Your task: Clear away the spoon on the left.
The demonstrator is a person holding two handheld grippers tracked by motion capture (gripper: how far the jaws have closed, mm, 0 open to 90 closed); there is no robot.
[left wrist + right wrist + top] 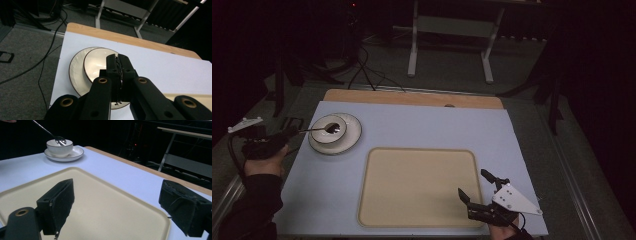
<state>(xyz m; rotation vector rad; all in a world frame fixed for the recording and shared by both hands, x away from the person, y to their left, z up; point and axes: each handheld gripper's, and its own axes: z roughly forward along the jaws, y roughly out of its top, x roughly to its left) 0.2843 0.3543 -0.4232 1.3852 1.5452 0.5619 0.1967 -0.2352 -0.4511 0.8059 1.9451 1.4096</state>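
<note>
A white bowl [337, 135] with a dark rim stands on a matching saucer [355, 133] at the table's far left. A metal spoon [316, 129] hangs with its tip just above the bowl, its handle clamped in my left gripper [297, 131], which is shut on it. The left gripper view has the closed jaws over the bowl [96, 62] and saucer [75, 72]. My right gripper [473, 184] stands open and empty above the near right corner of a beige tray [417, 185]. From the right gripper view, the spoon [59, 140] hovers over the bowl [58, 149].
A pale blue board [427, 127] covers the table, with a wooden strip [412, 98] along its far edge. Cables [367, 70] and a white table frame [449, 30] stand on the dark floor beyond. The beige tray [105, 202] carries nothing.
</note>
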